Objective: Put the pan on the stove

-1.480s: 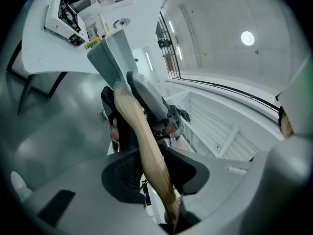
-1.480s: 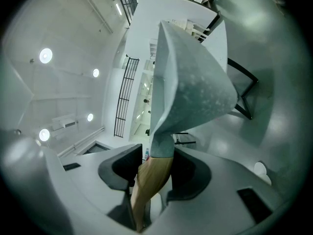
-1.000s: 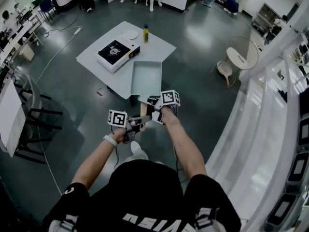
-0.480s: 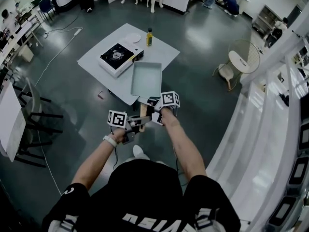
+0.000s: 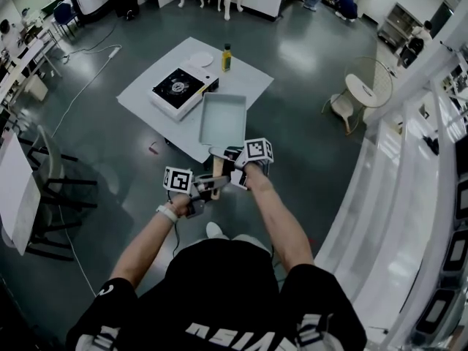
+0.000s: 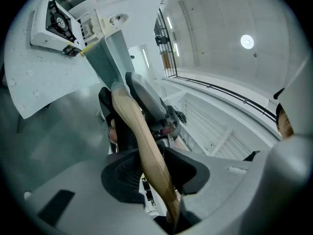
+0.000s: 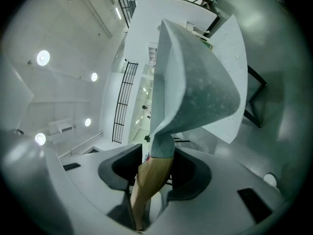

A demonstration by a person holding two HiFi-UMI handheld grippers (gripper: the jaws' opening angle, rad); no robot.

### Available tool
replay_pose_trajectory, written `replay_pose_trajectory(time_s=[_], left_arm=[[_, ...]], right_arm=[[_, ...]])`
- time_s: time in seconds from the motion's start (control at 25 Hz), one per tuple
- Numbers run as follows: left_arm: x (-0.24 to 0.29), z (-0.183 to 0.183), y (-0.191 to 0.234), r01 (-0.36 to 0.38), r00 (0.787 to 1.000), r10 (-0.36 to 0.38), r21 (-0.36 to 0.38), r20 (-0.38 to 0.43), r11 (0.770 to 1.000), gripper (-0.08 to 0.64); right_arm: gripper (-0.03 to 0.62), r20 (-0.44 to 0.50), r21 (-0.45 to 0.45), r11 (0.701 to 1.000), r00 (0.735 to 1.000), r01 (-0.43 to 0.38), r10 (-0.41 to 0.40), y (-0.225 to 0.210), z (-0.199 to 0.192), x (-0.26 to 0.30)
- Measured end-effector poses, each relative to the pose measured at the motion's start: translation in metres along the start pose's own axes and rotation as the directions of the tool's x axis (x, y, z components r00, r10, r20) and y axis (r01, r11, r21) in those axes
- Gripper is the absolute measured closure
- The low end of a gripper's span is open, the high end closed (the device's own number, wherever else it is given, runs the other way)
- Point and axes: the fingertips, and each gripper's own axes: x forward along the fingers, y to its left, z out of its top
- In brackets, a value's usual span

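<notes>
The pan (image 5: 223, 119) is showing a matt grey, finely speckled coating, and its handle (image 6: 142, 141) is looking like smooth pale wood with a soft sheen. The left gripper (image 6: 151, 168) is showing matt black plastic, ribbed on one pad (image 6: 122, 173). The dark floor (image 5: 307, 72) is gleaming glossy and smooth

Legible markings: none readable in full.
White block lettering (image 5: 227, 333) is running across the person's black shirt (image 5: 219, 284); only part of each letter is showing, so nothing is reading clearly.
</notes>
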Motion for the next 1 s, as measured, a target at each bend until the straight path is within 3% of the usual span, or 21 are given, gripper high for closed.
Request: replay_pose_trajectory(time_s=[0.16,0.4,0.8,1.0], left_arm=[[0.002,-0.005,-0.007,0.039,0.999,-0.039,-0.069,-0.002,0.997,0.445],[-0.001,-0.002,-0.004,0.021,1.0,-0.021,-0.002,-0.019,1.0,0.444],[0.004,-0.002,-0.004,0.062,0.998,-0.062,-0.001,-0.023,0.998,0.445],[0.001,0.0,0.008,0.014,0.999,-0.013,0.035,-0.038,0.999,0.445]], right_arm=[[0.442,0.006,-0.005,1.0,1.0,0.007,-0.007,-0.002,-0.001,-0.002],[0.442,0.011,-0.004,1.0,1.0,0.012,-0.012,0.002,-0.002,-0.003],[0.442,-0.002,-0.035,0.999,1.0,0.02,-0.021,-0.002,0.001,-0.001],[0.442,-0.011,-0.029,0.999,1.0,0.023,-0.023,-0.005,0.001,0.002]])
